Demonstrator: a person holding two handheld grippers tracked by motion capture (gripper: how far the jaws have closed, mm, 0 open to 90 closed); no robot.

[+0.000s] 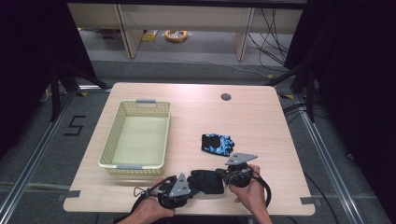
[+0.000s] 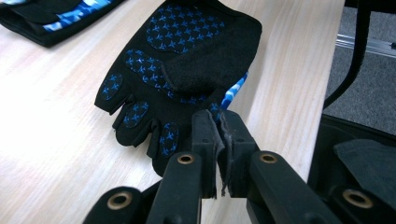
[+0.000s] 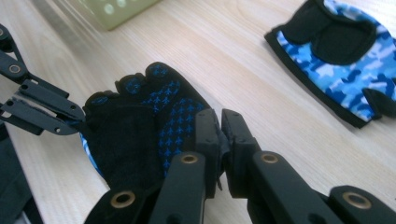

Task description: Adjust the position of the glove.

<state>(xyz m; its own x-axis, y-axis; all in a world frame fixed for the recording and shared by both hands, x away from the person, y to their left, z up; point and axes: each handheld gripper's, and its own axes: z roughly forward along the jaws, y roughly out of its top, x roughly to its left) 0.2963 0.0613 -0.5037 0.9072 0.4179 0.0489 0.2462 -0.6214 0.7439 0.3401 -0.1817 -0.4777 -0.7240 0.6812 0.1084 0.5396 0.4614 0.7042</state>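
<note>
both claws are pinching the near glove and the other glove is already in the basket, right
Not quite. Both claws, left and right, do pinch the near glove, but the high view shows the other glove lying on the table, beside the basket.

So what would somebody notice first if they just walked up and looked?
Probably the black fingerless glove with blue grip dots at the table's near edge, pinched from both sides by the left gripper and the right gripper, both shut on it. Next, the blue camouflage glove lying just beyond it, and the pale yellow plastic basket at the left.
</note>
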